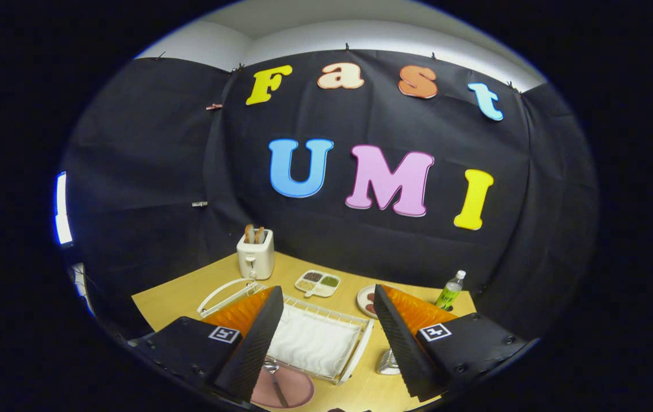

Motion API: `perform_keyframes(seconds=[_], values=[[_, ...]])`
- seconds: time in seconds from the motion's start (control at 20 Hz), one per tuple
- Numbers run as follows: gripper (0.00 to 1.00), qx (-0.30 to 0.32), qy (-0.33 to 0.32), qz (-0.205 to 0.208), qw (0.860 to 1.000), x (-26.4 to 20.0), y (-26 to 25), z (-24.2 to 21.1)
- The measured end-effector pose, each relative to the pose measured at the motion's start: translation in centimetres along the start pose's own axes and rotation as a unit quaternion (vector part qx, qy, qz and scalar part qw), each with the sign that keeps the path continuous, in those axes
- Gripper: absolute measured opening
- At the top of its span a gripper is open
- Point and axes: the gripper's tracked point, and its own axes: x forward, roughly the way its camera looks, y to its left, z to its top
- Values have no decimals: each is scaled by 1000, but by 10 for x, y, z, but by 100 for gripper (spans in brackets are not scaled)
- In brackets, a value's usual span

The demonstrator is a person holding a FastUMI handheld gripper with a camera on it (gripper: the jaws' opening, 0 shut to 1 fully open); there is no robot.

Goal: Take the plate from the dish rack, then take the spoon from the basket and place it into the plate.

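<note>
Two fingers spread wide | tongs (326, 337) grip nothing | spoon (276, 384) lies on plate (291, 389), dish rack (326, 337) beyond

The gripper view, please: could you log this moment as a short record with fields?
gripper: fingers spread open, holding nothing
plate: pink plate on the table, near the fingers
spoon: spoon lying in the plate
rack: white dish rack between the fingers, just ahead
beyond: toaster, divided dish, bottle
</note>
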Motion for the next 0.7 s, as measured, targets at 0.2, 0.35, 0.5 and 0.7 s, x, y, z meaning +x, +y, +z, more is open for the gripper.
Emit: perform_keyframes(seconds=[0.2,0.35,0.5,0.7], values=[[98,7,-32,-12,999,-6,-9,25],[98,5,-28,-17,999,-8,-11,19],[98,0,-24,-17,1000,-8,-9,13],[98,5,-20,-15,1000,-7,-6,8]])
